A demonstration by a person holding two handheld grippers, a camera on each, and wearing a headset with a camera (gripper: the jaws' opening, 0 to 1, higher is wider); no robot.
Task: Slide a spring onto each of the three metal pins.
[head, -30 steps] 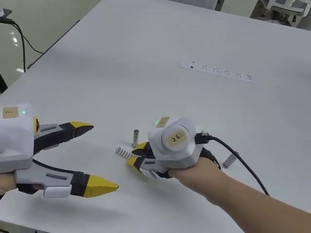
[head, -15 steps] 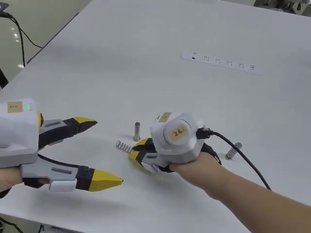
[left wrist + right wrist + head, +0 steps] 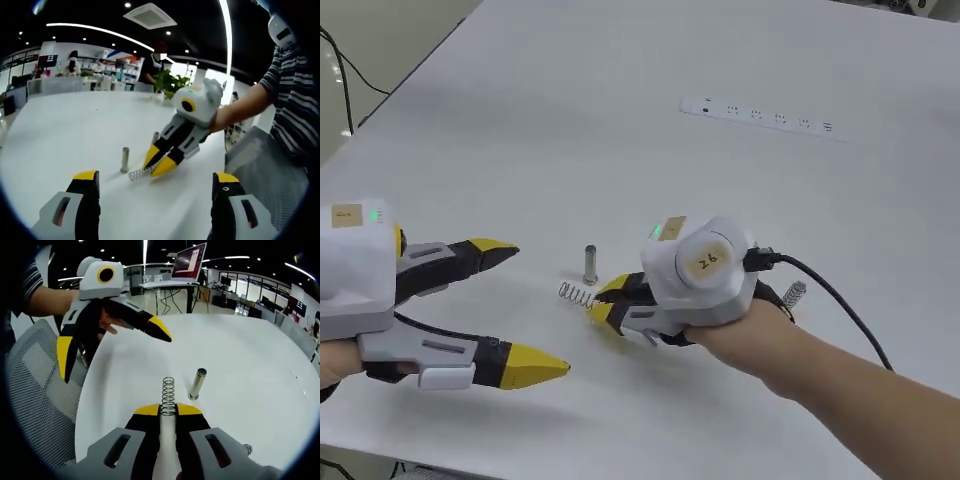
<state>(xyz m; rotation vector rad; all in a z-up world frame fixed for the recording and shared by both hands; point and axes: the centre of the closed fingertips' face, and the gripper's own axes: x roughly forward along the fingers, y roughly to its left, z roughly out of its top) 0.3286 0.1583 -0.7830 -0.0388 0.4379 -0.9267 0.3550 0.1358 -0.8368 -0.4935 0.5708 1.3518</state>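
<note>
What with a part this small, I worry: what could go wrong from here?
1. The right gripper pinches the spring only by its end, so it may pivot or pop free.
2. The metal pin stands upright close by, unheld; a misaimed spring could topple it.

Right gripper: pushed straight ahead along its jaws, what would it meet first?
The spring held by the right gripper leads. The upright pin stands just right of that line, so it is probably missed. Beyond, it would likely meet the upper jaw of the left gripper, though depth is unclear.
</note>
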